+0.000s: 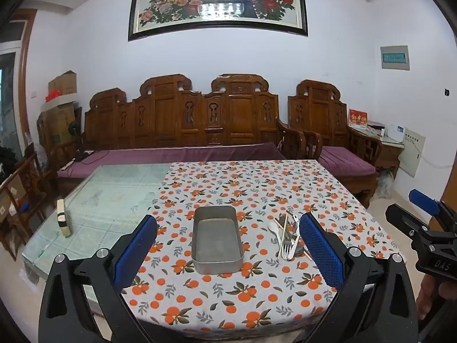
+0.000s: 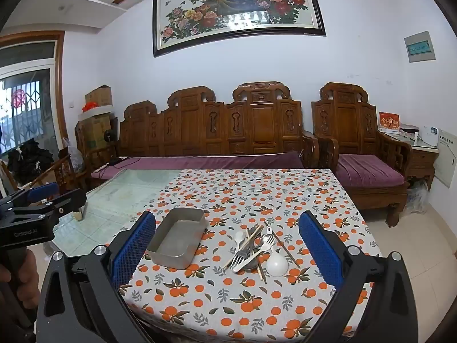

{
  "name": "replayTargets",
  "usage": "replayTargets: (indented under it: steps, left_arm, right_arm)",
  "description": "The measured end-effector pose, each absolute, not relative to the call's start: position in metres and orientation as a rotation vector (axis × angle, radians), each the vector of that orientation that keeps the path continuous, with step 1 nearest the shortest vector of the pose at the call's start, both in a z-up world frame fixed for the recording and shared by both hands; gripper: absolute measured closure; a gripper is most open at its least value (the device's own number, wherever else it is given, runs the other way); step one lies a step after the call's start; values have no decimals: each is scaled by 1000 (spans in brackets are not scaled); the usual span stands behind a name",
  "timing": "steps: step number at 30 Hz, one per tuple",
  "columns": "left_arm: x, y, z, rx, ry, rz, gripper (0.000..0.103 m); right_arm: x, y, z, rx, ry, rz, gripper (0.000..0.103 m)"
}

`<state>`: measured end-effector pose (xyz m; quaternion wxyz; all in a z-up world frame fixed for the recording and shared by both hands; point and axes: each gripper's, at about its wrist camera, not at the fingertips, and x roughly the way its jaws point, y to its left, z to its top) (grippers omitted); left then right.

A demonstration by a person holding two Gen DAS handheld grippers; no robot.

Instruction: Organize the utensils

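Observation:
An empty grey metal tray [image 1: 218, 240] [image 2: 178, 237] lies on the orange-patterned tablecloth [image 1: 257, 188] [image 2: 257, 194]. Right of it is a heap of utensils [image 1: 287, 235] [image 2: 254, 250]: forks, wooden chopsticks, white plastic spoons and a big white ladle-like spoon [image 2: 276, 263]. My left gripper [image 1: 228, 225] hovers open above the near table edge, the tray framed between its blue pads. My right gripper [image 2: 227, 225] is open too, over the near edge, with tray and utensils in front of it. Neither touches anything.
The cloth covers the right part of a glass-topped table [image 1: 114, 200] [image 2: 120, 197]. A small cream block [image 1: 63, 218] stands on the bare glass at left. A carved wooden sofa [image 1: 185, 120] and armchair [image 2: 357, 143] with purple cushions stand behind the table.

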<state>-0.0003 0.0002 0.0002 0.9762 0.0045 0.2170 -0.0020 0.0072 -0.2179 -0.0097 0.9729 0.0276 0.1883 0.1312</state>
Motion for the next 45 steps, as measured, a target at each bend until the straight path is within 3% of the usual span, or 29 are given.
replayTargets:
  steps: [45]
  left_arm:
    - [3,-5,-5,16,439,-6,7]
  right_arm:
    - [7,-219,-9,49,373,263,3]
